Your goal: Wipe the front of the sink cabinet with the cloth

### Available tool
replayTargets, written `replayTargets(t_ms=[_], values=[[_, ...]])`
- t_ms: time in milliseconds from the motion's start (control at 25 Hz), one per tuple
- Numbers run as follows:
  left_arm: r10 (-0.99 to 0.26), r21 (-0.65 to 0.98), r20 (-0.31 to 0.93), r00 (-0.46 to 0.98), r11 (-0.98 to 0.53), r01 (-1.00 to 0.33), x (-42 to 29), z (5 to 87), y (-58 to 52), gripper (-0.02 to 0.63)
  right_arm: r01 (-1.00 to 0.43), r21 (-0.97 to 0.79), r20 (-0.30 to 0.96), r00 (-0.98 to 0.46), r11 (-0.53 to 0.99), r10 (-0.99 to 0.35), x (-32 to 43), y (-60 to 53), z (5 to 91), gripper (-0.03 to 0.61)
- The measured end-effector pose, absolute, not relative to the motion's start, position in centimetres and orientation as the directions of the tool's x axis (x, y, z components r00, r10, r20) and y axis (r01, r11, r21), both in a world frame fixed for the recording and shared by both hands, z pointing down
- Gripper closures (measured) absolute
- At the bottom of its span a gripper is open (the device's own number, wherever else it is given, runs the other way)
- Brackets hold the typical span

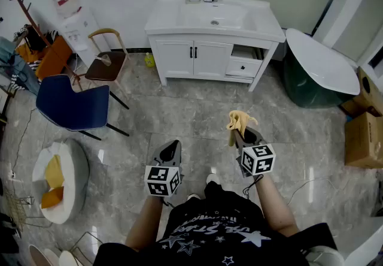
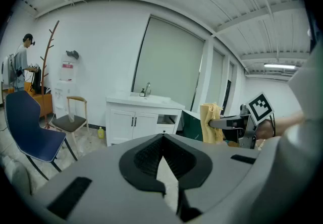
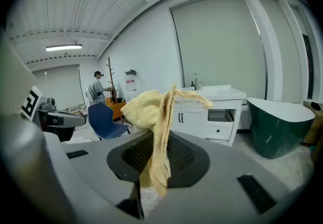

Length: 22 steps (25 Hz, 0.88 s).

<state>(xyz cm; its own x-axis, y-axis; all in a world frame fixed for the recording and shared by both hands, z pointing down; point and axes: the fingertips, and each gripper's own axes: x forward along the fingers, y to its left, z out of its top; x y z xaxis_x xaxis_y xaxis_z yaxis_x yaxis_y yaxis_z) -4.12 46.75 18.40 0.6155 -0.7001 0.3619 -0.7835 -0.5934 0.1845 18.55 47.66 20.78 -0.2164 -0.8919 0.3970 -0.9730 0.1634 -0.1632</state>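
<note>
Yellow cloth (image 3: 157,117) is pinched in the right tongs (image 1: 236,135), jaws clamped on its lower part. The rest bunches up above the tips and a fold hangs down in front of the jaws. It's held in the air over the grey tiled floor (image 1: 179,109), well apart from the sink cabinet (image 1: 194,58).

Left tongs (image 1: 173,147) are closed, tips together, nothing between them, held beside the right pair at about the same height.

Cabinet is white: two doors with dark handles, and to their right a drawer with an open shelf above it. Basin and tap on top, front face clear of both tongs.

Dark green tub (image 1: 311,79) with a white rim stands just right of the cabinet, cardboard boxes (image 1: 364,130) further right. Wooden chair (image 1: 109,62) and blue chair (image 1: 73,106) sit left of it.
</note>
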Motion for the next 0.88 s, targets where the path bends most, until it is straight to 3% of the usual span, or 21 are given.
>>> replayTargets(t_ms=[880], values=[[-0.709, 0.193, 0.420, 0.567, -0.540, -0.819, -10.6, 21.5, 44.4, 0.600, -0.965, -0.196, 0.359, -0.237, 0.175, -0.903, 15.1, 43.6, 21.8, 0.495]])
